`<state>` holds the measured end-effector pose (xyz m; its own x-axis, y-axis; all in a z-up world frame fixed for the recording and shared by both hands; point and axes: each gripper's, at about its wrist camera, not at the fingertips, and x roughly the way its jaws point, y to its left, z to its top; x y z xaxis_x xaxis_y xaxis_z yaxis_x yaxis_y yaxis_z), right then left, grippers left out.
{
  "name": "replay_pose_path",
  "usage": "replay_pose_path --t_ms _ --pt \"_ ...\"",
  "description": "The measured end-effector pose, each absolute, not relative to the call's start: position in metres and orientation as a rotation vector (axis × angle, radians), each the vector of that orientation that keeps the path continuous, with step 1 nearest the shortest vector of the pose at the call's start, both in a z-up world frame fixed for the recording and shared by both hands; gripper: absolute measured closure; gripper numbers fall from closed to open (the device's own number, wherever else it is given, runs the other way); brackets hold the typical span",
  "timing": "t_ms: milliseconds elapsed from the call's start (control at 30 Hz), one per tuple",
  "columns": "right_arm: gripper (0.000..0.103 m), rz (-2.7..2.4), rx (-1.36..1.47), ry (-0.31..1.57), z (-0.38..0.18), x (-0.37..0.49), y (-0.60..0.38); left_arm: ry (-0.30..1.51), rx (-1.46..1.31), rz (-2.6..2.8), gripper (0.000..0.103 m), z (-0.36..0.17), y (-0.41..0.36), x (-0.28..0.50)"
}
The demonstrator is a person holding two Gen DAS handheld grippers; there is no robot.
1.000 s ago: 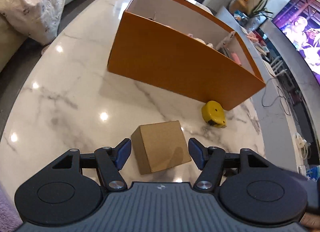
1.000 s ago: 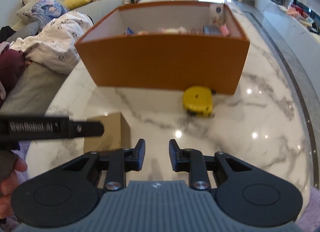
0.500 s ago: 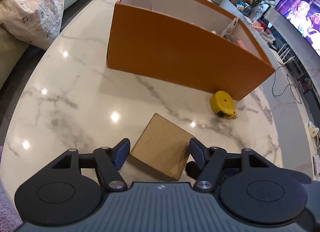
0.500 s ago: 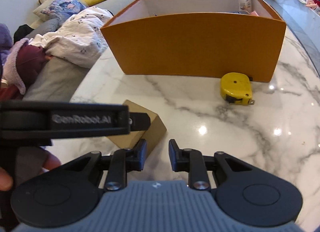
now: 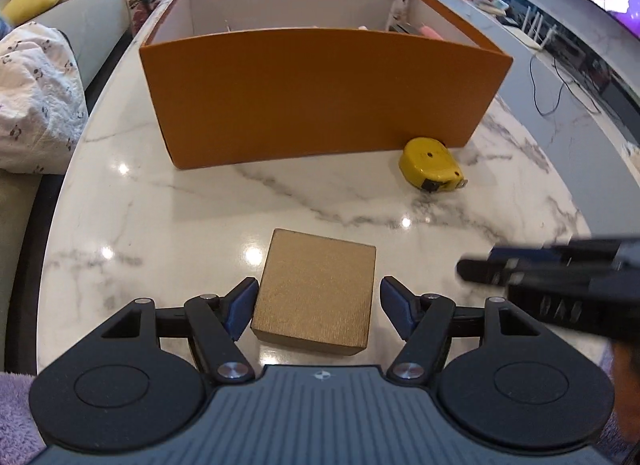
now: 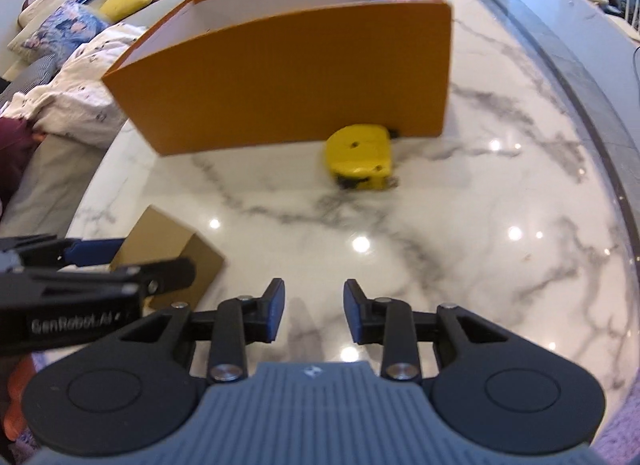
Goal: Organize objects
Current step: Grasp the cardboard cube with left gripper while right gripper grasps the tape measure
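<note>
Left tongs (image 5: 314,307) sitting wide open around the little cardboard box (image 5: 316,292), blue pads (image 5: 241,305) just beside its two side walls, maybe brushing the left one, hard to tell. Not clamping anything yet. Box resting flat on the marble surface (image 5: 180,209), square to the tongs, so looking like a straight pinch across the two opposite faces, low and near the middle.

Probably handling light and a bit crushable, being plain cardboard: stiff enough at the edges, likely giving in the middle of a panel if squeezed hard. Matte sides, so not expecting much slipping.

Right tongs (image 6: 314,315) hanging open too, narrower gap, holding nothing, pointing toward the yellow tape measure (image 6: 359,159). That one lying right against the front wall of the big orange bin (image 6: 288,77). Guessing hard plastic shell, denser and smoother than the box, better taken across its flat faces. Bin already holding a few things, contents mostly hidden.
</note>
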<state>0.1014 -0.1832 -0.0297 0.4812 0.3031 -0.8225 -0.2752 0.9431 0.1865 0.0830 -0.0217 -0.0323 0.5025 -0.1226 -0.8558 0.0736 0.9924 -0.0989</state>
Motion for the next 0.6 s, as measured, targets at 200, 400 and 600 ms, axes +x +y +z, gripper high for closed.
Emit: replay_pose_path --t_ms 200,400,600 --pt "0.055 0.310 0.040 0.945 -0.021 0.117 -0.195 1.065 -0.052 -0.118 0.032 -0.040 -0.019 0.088" --pt "0.042 0.296 0.032 0.930 -0.021 0.137 -0.194 1.040 -0.062 -0.125 0.033 -0.035 -0.014 0.090" --pt "0.041 0.309 -0.005 0.943 -0.024 0.162 -0.181 0.994 -0.066 -0.138 0.033 -0.017 -0.014 0.094"
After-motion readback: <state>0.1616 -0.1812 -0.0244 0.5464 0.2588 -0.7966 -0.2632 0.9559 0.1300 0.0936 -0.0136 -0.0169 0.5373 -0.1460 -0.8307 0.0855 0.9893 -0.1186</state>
